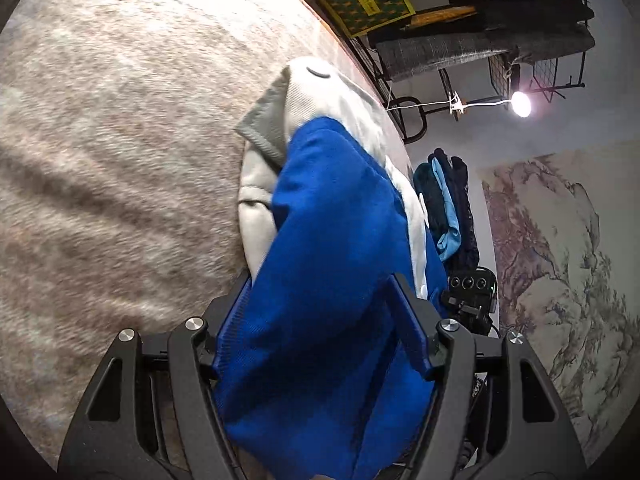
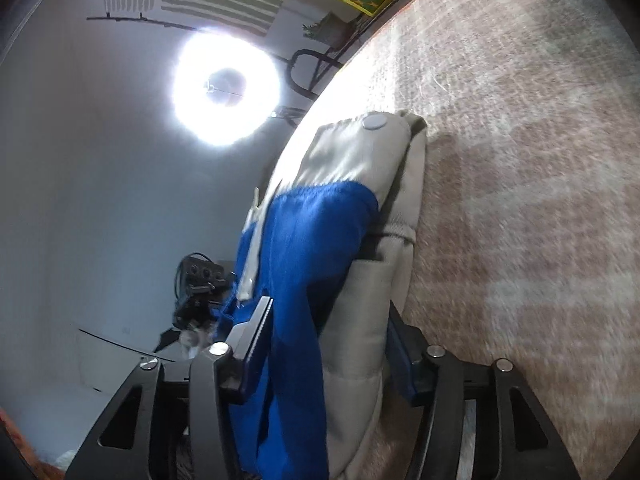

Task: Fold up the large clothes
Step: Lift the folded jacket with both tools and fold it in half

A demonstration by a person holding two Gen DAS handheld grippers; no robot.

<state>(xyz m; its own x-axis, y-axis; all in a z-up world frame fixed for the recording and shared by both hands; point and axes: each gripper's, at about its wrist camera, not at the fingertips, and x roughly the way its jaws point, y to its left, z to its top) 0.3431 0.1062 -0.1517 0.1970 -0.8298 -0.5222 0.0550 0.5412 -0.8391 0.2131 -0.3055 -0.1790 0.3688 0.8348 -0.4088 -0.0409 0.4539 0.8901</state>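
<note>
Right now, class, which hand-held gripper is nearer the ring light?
Right, probably. The light looms large, up-left of the right hand-held gripper; from the left hand-held gripper it looks small, far right. Both clamp the jacket.

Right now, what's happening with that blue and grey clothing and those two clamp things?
A person is folding a large blue and grey garment on a fuzzy beige surface, using a hand-held gripper in each hand. The garment's fabric is bunched between the fingers of both the left gripper and the right gripper. Its far end with a round button rests on the surface.
</note>
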